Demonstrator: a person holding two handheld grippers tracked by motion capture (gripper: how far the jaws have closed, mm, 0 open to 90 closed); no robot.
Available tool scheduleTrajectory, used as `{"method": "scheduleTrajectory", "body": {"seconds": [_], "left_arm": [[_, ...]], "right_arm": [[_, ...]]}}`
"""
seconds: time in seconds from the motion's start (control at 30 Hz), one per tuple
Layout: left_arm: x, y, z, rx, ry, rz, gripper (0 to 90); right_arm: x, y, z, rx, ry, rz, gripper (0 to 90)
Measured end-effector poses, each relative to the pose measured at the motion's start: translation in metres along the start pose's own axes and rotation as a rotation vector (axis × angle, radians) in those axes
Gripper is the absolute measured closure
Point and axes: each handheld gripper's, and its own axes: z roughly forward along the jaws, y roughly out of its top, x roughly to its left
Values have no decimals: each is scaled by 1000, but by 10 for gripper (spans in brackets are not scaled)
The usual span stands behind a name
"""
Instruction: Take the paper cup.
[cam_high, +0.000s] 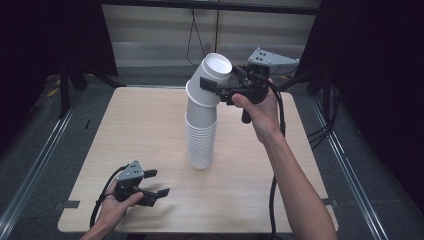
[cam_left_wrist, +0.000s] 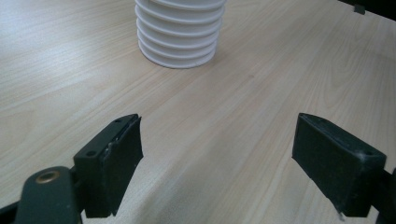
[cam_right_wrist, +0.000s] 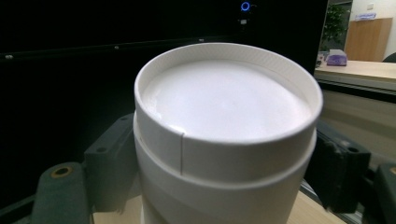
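Note:
A tall stack of upside-down white paper cups (cam_high: 201, 140) stands mid-table, and its ribbed lower rims (cam_left_wrist: 180, 32) show ahead in the left gripper view. The topmost cup (cam_high: 212, 75) tilts to the right, its rim still over the stack's top. My right gripper (cam_high: 216, 80) is shut on this cup from the right, one jaw on each side of the cup's wall. In the right gripper view the cup's white base (cam_right_wrist: 224, 102) sits between the jaws of the right gripper (cam_right_wrist: 224, 163). My left gripper (cam_high: 159, 182) rests open near the front-left, with bare wood between the jaws of the left gripper (cam_left_wrist: 217, 149).
The light wooden table (cam_high: 140, 130) has rounded corners, and grey floor with metal rails lies on both sides. Dark curtains hang left and right. Cables trail from both grippers, the right one down past the table's front edge.

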Motion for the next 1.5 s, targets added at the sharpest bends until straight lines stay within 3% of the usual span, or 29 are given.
{"method": "scheduleTrajectory", "body": {"seconds": [0.43,1.07,1.5], "left_arm": [[1,0,0,1,10,-2,159],[1,2,0,-8,15,-4,159],[1,6,2,-31,40,-14,159]], "right_arm": [[-2,-6,-23,-61,-23,22,208],[5,-18,-63,-96,-40,14,208],[9,-46,-88,-44,-49,17,208]]}}
